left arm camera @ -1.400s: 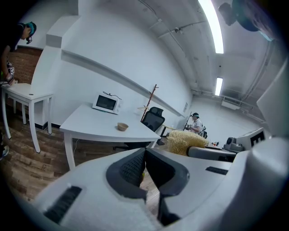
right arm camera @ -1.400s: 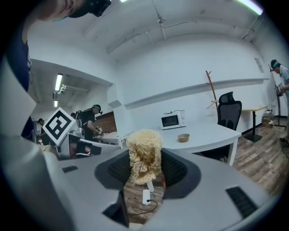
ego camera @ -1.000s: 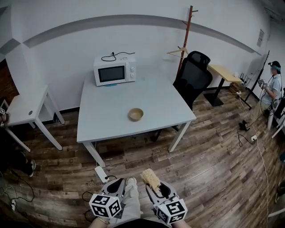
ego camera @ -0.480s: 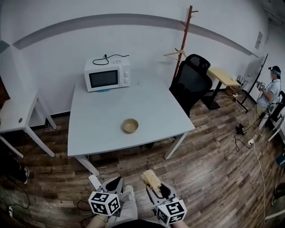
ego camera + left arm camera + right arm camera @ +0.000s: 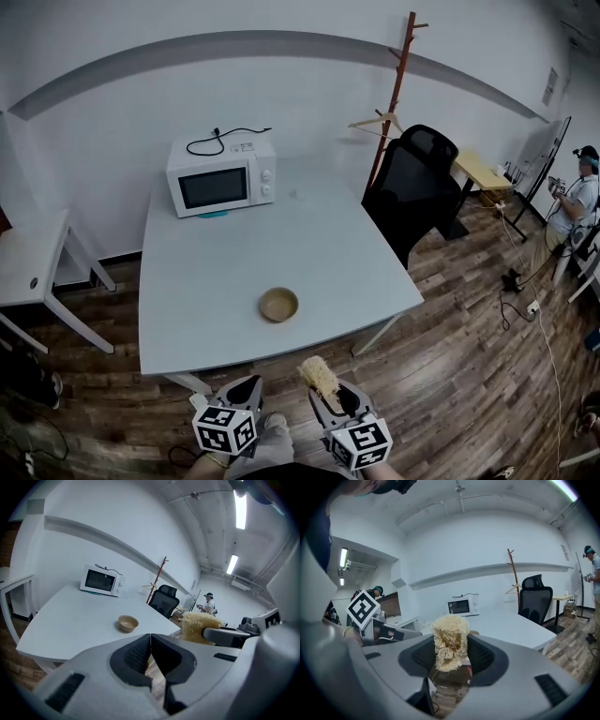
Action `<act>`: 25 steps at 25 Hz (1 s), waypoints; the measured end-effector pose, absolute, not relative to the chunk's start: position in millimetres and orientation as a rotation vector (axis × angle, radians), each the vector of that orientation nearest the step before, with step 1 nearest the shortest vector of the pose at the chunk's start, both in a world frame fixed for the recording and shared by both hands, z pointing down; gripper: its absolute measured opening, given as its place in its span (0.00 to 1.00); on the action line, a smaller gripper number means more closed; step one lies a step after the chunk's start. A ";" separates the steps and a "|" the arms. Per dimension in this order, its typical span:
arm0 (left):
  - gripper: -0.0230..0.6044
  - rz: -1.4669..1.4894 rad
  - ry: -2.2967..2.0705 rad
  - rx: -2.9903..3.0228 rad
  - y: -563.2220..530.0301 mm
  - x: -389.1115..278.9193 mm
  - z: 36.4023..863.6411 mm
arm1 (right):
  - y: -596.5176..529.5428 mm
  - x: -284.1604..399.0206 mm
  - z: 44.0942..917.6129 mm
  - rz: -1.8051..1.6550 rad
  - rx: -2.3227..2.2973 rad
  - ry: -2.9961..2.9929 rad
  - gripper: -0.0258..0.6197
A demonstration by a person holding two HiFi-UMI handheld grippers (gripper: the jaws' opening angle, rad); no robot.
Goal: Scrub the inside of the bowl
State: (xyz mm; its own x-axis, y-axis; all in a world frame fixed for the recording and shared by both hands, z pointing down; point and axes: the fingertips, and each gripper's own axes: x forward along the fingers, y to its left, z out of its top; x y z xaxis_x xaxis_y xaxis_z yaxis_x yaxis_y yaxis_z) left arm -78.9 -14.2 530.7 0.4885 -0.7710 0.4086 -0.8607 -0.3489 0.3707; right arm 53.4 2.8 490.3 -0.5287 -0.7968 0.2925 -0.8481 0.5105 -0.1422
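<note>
A small tan bowl [image 5: 279, 304] stands upright on the white table [image 5: 216, 291], near its front edge; the left gripper view shows the bowl [image 5: 127, 622] too. My right gripper [image 5: 326, 392] is shut on a pale yellow loofah scrubber [image 5: 318, 377], held low in front of the table over the floor. The scrubber [image 5: 450, 641] sticks up between the jaws in the right gripper view. My left gripper [image 5: 246, 389] hangs beside it, shut with nothing between its pads [image 5: 138, 654]. Both grippers are well short of the bowl.
A white microwave [image 5: 219, 176] sits at the table's far left. A black office chair [image 5: 414, 187] and a wooden coat stand [image 5: 397, 84] are at the table's right. A small white side table [image 5: 28, 264] stands at the left. A person [image 5: 574, 199] stands far right. Cables lie on the wood floor.
The table and bowl have come closer and lower in the head view as the person walks toward them. Both grippers keep their pose, the scrubber still held.
</note>
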 end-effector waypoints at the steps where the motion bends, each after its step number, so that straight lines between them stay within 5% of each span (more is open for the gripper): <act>1: 0.07 0.223 -1.338 2.193 -25.1 -81.4 532.1 | -7.5 51.5 489.7 0.397 1.413 -2.557 0.33; 25: 0.07 0.353 -1.258 2.113 -198.1 -102.2 596.0 | -146.0 37.3 513.0 0.472 1.468 -2.481 0.33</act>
State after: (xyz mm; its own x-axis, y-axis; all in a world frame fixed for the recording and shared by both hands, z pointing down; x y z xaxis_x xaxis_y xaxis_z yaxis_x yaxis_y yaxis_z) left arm -102.2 -198.1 596.0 0.5043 -0.6849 0.5259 -0.8585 -0.3320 0.3909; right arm 37.3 -146.0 513.0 -0.4769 -0.8079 0.3462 -0.8786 0.4494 -0.1616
